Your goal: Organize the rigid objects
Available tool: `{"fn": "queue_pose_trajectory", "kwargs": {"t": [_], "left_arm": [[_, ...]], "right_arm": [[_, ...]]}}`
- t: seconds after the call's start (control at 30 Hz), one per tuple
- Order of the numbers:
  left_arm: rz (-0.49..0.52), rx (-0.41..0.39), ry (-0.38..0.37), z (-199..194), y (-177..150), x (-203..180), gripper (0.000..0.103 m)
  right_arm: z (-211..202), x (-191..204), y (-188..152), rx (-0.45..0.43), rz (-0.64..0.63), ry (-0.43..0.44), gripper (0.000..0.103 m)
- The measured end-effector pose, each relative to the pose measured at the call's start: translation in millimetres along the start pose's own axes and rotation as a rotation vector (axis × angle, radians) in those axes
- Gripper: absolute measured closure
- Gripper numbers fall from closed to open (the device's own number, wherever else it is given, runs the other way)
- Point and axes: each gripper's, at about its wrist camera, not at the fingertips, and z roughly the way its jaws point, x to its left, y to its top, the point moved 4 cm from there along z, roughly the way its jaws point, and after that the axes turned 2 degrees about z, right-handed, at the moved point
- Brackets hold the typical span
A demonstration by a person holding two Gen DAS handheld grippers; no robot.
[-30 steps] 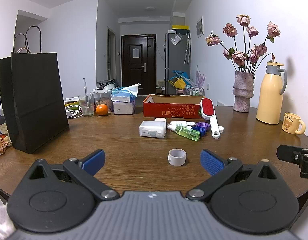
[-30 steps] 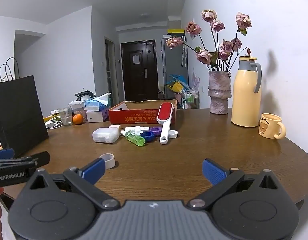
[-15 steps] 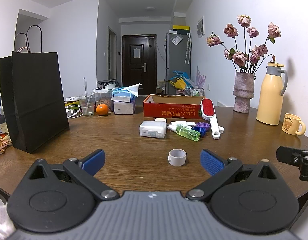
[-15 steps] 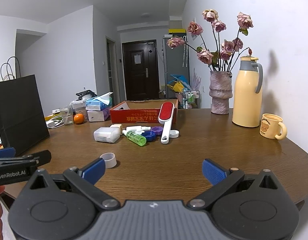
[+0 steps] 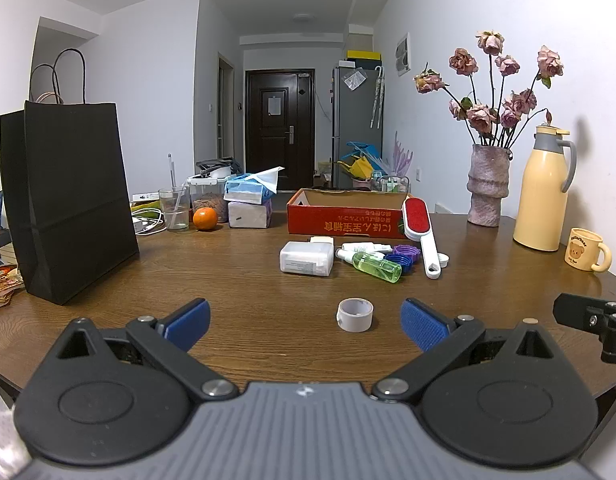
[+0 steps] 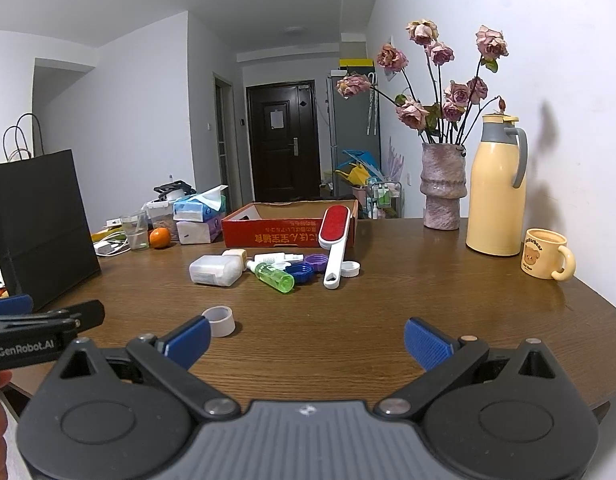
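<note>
Essentially nothing has shifted over the last second: my left gripper [image 5: 303, 318] and right gripper [image 6: 306, 338] still hover low over the brown wooden table [image 5: 243, 292], both spread wide and empty. Ahead of my left tool, toward its right finger, stands the small white tape ring [image 5: 355, 314]; beyond lies the red cardboard box [image 5: 344, 220]. Sorting has not begun.

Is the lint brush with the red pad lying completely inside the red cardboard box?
No. The lint brush leans against the front outside wall of the red cardboard box, its handle end resting on the table.
</note>
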Motion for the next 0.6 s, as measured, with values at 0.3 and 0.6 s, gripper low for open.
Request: {"fn": "queue_pose_trajectory", "kwargs": {"t": [0.3,0.6], "left_arm": [[-0.002,0.000,0.000,-0.2,0.2,0.2,0.000],[-0.002,-0.001,-0.001,-0.3,0.3,0.3,0.000]], "right_arm": [[-0.2,0.4,0.3,-0.001,0.000,0.000,0.000],[0.6,1.9,0.7,-0.001,-0.003,0.001,0.000]]}}
